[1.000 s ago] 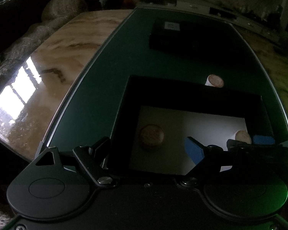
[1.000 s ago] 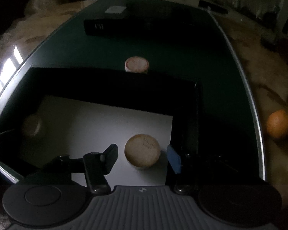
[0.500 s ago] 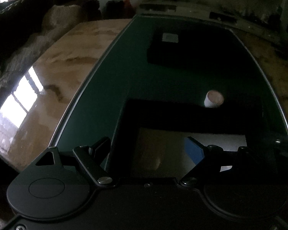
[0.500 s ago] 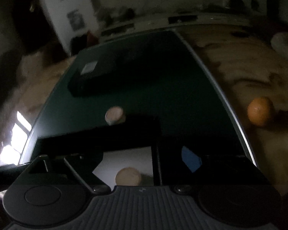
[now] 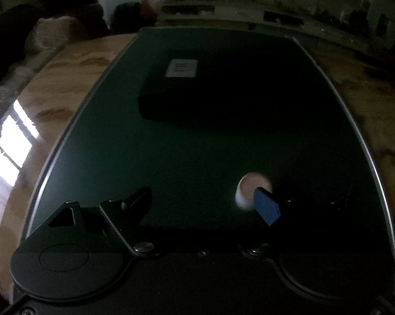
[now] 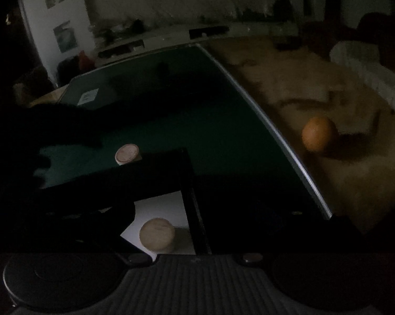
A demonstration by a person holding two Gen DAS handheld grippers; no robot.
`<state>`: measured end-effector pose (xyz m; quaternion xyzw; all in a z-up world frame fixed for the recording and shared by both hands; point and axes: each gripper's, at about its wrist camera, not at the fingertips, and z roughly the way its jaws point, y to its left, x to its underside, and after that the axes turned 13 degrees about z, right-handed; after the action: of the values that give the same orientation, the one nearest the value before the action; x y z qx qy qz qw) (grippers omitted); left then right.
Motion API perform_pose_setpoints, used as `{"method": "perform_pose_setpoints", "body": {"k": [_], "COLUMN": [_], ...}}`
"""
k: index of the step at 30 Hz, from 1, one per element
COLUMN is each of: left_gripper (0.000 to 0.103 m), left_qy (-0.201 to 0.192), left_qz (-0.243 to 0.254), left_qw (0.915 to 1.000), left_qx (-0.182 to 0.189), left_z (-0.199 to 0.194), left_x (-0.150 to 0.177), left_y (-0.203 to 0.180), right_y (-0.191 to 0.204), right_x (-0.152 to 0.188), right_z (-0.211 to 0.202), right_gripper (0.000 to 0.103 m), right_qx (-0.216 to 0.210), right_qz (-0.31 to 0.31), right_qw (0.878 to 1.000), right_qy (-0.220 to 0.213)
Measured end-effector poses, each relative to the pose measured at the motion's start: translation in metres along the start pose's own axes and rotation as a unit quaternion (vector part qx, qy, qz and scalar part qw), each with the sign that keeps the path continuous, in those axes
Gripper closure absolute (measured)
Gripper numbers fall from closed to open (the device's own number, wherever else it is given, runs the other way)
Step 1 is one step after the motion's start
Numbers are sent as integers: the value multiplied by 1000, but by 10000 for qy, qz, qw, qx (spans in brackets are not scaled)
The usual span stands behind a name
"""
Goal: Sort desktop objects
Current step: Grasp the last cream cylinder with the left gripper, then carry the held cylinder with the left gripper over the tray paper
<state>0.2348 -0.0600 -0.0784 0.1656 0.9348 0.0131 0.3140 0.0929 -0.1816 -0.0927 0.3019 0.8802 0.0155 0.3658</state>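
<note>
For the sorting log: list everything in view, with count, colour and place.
Wooden pucks: two, tan; one on the mat behind the tray, one inside the tray.
Tray: one, black walls, white floor; near end of the mat.
Closed box: one, black with a white label; far end of the mat.
Mat: one, dark green; on the marbled table.
Orange: one; on the table, right of the mat.
Left tongs: open, empty.
Right tongs: too dark to judge.
</note>
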Motion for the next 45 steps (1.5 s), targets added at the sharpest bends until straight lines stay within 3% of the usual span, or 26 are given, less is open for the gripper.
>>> {"method": "perform_pose_setpoints", "body": {"k": [11, 15, 19, 30, 38, 45], "left_gripper": [17, 18, 27, 28, 27, 47], "left_qy": [559, 546, 569, 594, 938, 1346], "left_qz": [180, 97, -43, 67, 393, 242], "left_qw": [9982, 9983, 9978, 9975, 9944, 9900], "left_qx": [155, 195, 334, 385, 279, 339], "left_z": [62, 65, 66, 60, 60, 69], "left_x": [-14, -17, -20, -19, -22, -16], "left_y": [-31, -34, -35, -49, -63, -62], "right_y": [-24, -25, -28, -32, -32, -32], "right_x": [-8, -9, -10, -10, -10, -12], "right_z": [7, 7, 6, 6, 5, 8], "right_gripper": [2, 0, 0, 0, 0, 0], "right_qx": [175, 45, 24, 10, 31, 75], "right_qz": [702, 649, 629, 754, 766, 801], "right_qw": [9973, 9979, 9980, 9970, 9969, 9966], "right_qy": [-78, -50, 26, 181, 189, 185]}}
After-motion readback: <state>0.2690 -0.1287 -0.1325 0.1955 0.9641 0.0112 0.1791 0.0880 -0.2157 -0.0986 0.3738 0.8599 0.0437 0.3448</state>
